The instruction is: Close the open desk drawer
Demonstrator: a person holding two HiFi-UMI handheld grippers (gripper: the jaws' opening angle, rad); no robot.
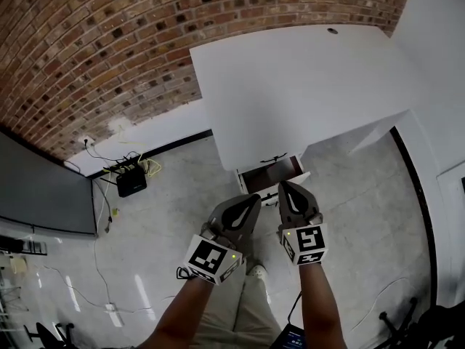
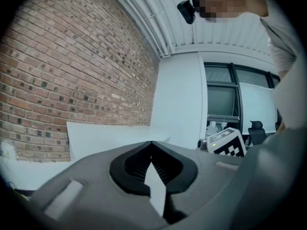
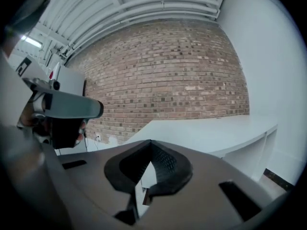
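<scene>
The white desk (image 1: 290, 86) stands against the brick wall. Its drawer (image 1: 272, 173) is pulled out under the near edge and shows a dark brown inside. Both grippers are held side by side just in front of the drawer and above it, touching nothing. My left gripper (image 1: 253, 199) is shut and empty; its tips meet in the left gripper view (image 2: 151, 142), where the desk top (image 2: 105, 138) lies beyond. My right gripper (image 1: 283, 187) is shut too, with nothing between its jaws (image 3: 150, 141). The drawer is hidden behind the jaws in both gripper views.
A brick wall (image 1: 94, 42) runs behind the desk, and a white wall (image 1: 436, 64) is at the right. A black box with cables (image 1: 131, 180) lies on the floor at the left, near a dark panel (image 1: 36, 195). A chair base (image 1: 429, 322) shows at the lower right.
</scene>
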